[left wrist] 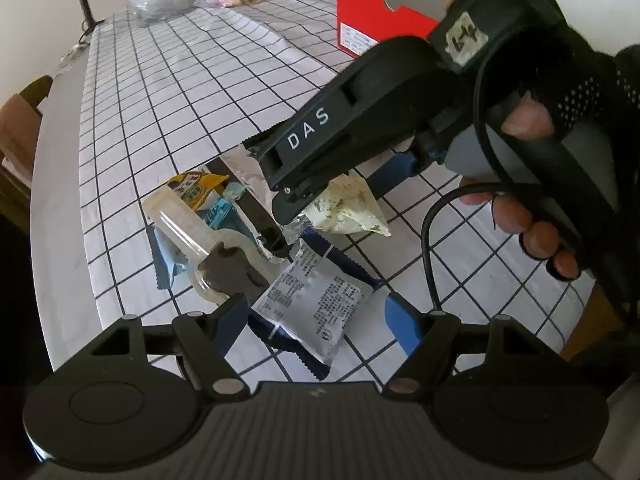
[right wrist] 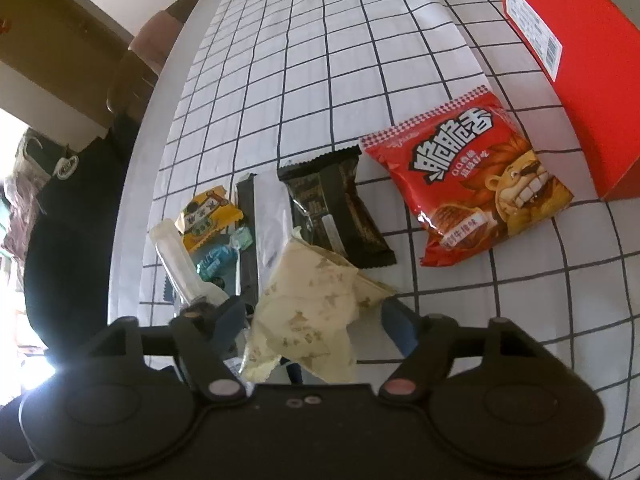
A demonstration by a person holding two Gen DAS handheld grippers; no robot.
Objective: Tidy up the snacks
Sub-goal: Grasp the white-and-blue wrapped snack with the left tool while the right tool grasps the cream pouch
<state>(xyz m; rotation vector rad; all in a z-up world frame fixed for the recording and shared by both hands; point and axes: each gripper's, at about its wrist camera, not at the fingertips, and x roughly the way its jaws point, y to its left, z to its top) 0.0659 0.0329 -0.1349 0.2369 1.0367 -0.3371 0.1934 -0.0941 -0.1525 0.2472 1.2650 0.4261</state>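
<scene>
Between the right gripper's [right wrist: 316, 316] spread blue fingers [right wrist: 398, 330], on the checked tabletop [right wrist: 328, 80], lies a crumpled cream paper-like snack packet with pale print [right wrist: 312, 312], its long axis running roughly away from the camera; whether the pads press it cannot be told (a gap shows at the right finger). Just beside it, under the left gripper [left wrist: 316, 316], a silver rectangular foil sachet with printed text [left wrist: 316, 304] sits between that gripper's part-open fingers [left wrist: 402, 320], not visibly pinched. A red crisp bag [right wrist: 476, 184] lies further off beside a red box [right wrist: 580, 80].
</scene>
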